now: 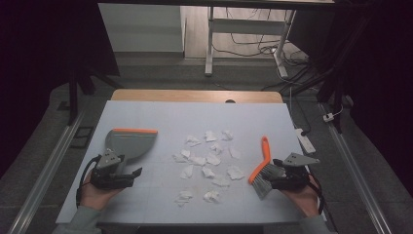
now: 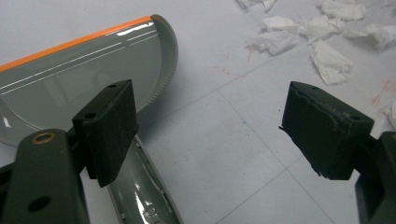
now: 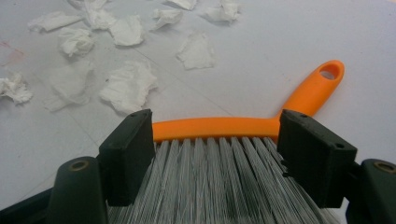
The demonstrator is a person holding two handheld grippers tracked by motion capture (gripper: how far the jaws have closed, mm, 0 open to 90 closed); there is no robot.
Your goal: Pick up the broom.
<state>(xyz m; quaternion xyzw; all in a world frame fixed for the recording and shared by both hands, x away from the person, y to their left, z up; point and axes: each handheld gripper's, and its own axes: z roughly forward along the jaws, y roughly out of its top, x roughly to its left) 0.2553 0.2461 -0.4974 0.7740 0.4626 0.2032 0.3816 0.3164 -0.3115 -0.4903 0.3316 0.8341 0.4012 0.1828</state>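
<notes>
my left gripper (image 1: 130, 174) is spread wide with nothing between its jaws; the grey dustpan (image 1: 130, 142) lies just ahead of it, its handle (image 2: 140, 196) running under my left jaw. my right gripper (image 3: 217, 149) is also spread, its jaws standing either side of the brush (image 1: 260, 170) bristles (image 3: 210, 186), with the orange spine just past the tips; i cannot tell if they press them. torn paper scraps (image 1: 209, 161) lie scattered on the tabletop (image 1: 160, 114) between my two grippers.
</notes>
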